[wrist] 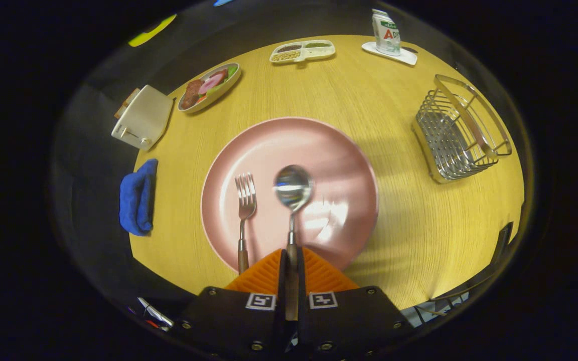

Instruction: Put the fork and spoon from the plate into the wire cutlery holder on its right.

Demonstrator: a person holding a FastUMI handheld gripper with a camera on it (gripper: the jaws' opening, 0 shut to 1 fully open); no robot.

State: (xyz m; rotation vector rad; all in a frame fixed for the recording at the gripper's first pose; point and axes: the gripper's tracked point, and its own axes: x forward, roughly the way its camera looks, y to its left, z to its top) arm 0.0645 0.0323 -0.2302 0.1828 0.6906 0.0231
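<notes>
Across the round light-wood table (pixel 394 215), seen from the gripper view, bare wood lay open between the large pink round plate (pixel 334 165) and the silver wire cutlery holder (pixel 457 133), which stood well apart to the plate's right, close to the table's rim. At the left rim a folded blue cloth (pixel 138 198) hung partly over the edge, with a cream toaster (pixel 143 116) beyond it. Along the far side sat an oval dish of mixed food (pixel 209 86), a white divided tray with beans and grains (pixel 302 50), and a small carton on a white coaster (pixel 387 34).

Nothing could be made out inside the wire holder. On the pink plate lay a steel fork with a brown handle (pixel 245 210), tines pointing away, just left of the fingers.

Down at the near side, the gripper (pixel 291 271) was clenched on the brown handle of a steel spoon (pixel 293 188), both fingers (pixel 264 276) pressed against it. Its bowl, slightly blurred, stood out ahead of them over the plate.
</notes>
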